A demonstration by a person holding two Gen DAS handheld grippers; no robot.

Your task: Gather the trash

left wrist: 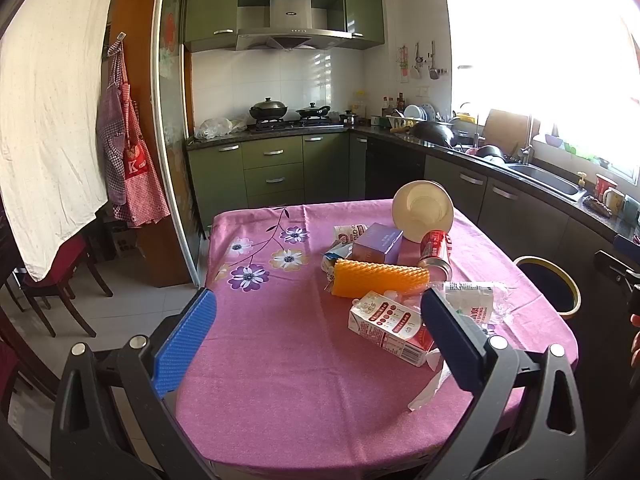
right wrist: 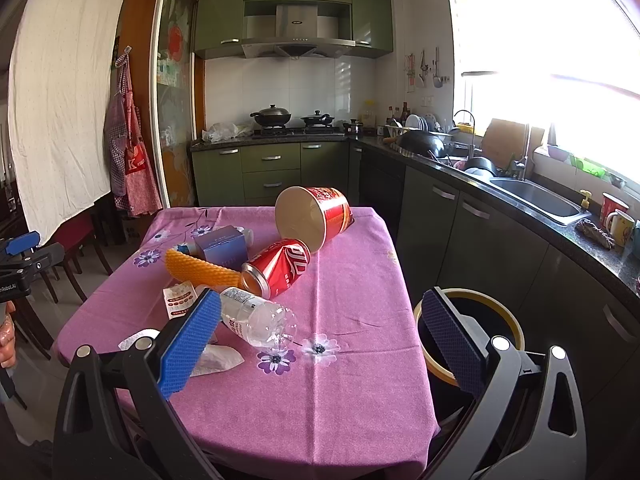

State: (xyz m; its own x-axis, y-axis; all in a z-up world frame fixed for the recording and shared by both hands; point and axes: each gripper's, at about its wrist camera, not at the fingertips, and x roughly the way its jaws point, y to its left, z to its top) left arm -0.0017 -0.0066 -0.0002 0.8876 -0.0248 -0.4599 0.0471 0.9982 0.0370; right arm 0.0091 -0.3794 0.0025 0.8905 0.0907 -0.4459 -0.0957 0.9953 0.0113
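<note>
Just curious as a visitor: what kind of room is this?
A home kitchen, by the look of it: a gas stove with pans under a range hood, a sink, and green cabinets.

Pink surface cloth with purple-and-white flowers, red can, orange ridged foam, purple box (cabinets olive green).

the near half of the pink tablecloth lies bare, giving open room toward the pile. a clear bottle and crumpled tissue block the near left; behind them the red can, orange mesh sleeve and purple box crowd together. the tipped paper bucket closes the far side. the bin stands just beside the table's right edge
</note>
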